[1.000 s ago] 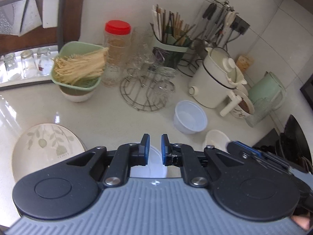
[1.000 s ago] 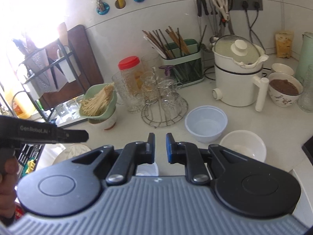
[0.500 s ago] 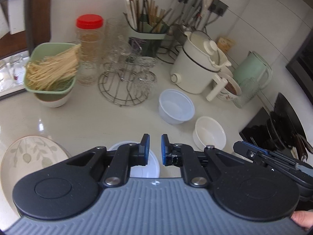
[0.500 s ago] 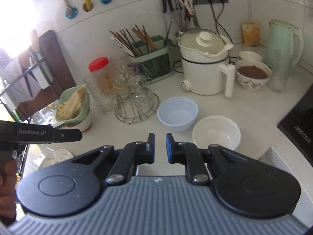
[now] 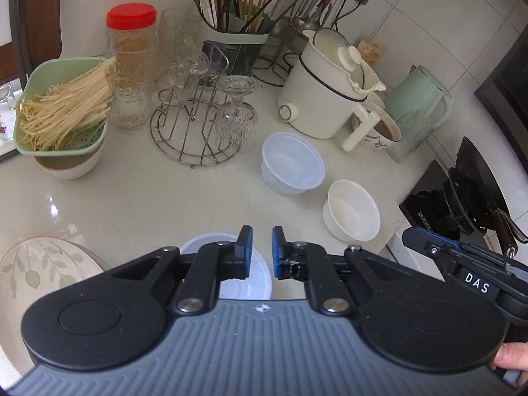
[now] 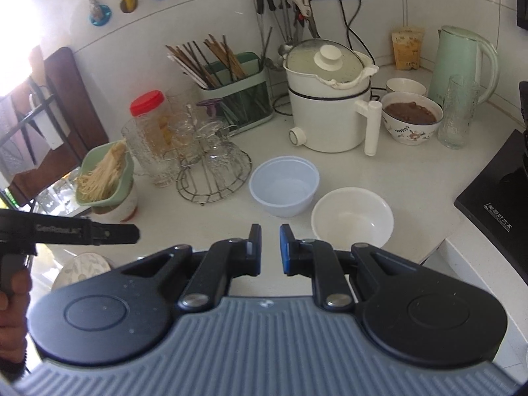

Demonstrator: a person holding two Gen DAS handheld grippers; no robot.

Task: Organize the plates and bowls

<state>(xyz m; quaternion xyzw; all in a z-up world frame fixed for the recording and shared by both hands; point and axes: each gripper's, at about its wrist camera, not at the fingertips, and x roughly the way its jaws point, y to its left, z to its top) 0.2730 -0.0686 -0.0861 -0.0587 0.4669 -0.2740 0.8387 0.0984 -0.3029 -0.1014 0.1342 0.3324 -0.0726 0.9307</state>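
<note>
Both grippers, left (image 5: 262,242) and right (image 6: 270,241), hover empty with fingers narrow. Clear bowl (image 6: 283,184) sits beside white bowl (image 6: 352,220) on counter (image 6: 412,178).

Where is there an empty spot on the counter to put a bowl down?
Bare counter lies between the noodle basket, the wire glass rack and the leaf plate. A smaller patch sits right of the white bowl, before the stove. The back, by the cooker, is crowded.
</note>
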